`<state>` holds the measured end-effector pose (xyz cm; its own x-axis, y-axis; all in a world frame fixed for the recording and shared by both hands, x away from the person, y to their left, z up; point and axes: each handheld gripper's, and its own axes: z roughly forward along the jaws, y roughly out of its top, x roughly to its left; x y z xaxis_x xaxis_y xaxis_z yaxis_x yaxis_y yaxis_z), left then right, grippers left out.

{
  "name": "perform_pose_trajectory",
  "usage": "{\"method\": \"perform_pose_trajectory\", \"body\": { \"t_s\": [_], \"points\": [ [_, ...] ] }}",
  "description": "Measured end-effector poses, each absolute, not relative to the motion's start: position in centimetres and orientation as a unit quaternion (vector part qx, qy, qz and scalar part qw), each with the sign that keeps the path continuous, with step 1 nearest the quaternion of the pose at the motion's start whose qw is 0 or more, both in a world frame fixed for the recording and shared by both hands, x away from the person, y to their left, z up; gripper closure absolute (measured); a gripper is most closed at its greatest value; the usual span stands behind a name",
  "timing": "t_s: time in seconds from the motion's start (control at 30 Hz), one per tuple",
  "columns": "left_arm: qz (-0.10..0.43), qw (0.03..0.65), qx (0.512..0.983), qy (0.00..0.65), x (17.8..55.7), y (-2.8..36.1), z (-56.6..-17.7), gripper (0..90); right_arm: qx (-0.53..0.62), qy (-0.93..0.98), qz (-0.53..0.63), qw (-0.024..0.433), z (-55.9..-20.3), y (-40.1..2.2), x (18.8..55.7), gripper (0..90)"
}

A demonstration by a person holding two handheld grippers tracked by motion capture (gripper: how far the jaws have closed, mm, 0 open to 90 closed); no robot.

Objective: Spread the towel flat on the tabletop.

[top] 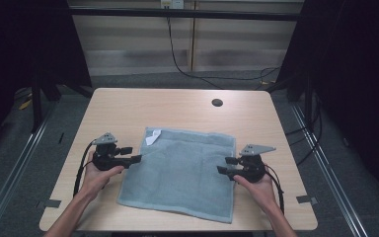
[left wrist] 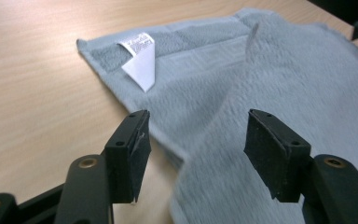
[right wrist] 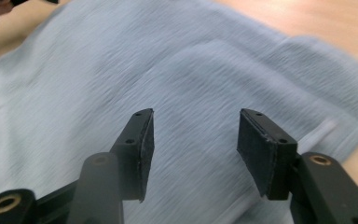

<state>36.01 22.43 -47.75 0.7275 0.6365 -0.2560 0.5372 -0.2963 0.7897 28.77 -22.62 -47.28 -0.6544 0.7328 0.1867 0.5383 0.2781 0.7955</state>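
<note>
Towel [top: 182,170]: a grey-blue cloth lying flat on the table [top: 128,106], spread between my two hands; its near edge runs slightly askew to the table's front edge.
Label [top: 153,137]: a small white tag at the towel's far left corner, folded up off the cloth; in my left gripper view it stands just beyond my jaws.
Left gripper [top: 134,154]: in my left hand [top: 98,175] at the towel's left edge, jaws pointing inward across the cloth. The jaws stand wide apart with nothing pinched; the towel's edge lies below and between them.
Right gripper [top: 225,165]: in my right hand [top: 256,185] at the towel's right edge, jaws pointing inward toward the other gripper. The jaws are spread wide and empty above the cloth.
Table: pale wood top, with a dark round hole [top: 217,102] near its far edge, well apart from the towel.
Cables [top: 81,170]: black leads trailing from each gripper back past my wrists.
</note>
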Motion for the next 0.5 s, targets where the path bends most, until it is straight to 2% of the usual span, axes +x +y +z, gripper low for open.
{"method": "perform_pose_trajectory", "body": {
  "t_s": [0.1,0.13,0.2,0.23,0.3,0.37,0.4,0.5],
  "points": [
    [0.036,0.462,0.807,0.365,36.5,21.6,-48.6,40.0,0.408,0.795,0.437,0.104,-47.9,-22.4,30.2,42.2],
    [0.028,0.449,0.817,0.361,36.5,21.4,-48.9,43.5,0.41,0.8,0.426,0.104,-48.4,-22.1,30.5,41.9],
    [0.024,0.441,0.828,0.346,36.1,21.1,-49.3,61.1,0.407,0.812,0.407,0.101,-49.3,-21.4,30.6,43.2],
    [0.02,0.447,0.827,0.339,35.9,21.1,-49.1,69.1,0.402,0.817,0.401,0.104,-49.6,-21.1,30.4,47.9],
    [0.026,0.456,0.825,0.332,35.4,21.3,-48.4,79.9,0.396,0.819,0.395,0.129,-49.2,-20.8,30.0,64.6],
    [0.022,0.472,0.82,0.323,34.9,21.7,-47.5,83.5,0.394,0.81,0.412,0.138,-48.5,-21.1,29.7,79.2],
    [0.022,0.475,0.82,0.318,34.6,21.9,-47.1,84.4,0.392,0.805,0.423,0.138,-48.1,-21.3,29.5,84.0],
    [0.018,0.493,0.812,0.311,33.7,22.4,-46.4,85.3,0.389,0.798,0.44,0.138,-47.2,-21.8,28.9,87.0]
  ]
}}
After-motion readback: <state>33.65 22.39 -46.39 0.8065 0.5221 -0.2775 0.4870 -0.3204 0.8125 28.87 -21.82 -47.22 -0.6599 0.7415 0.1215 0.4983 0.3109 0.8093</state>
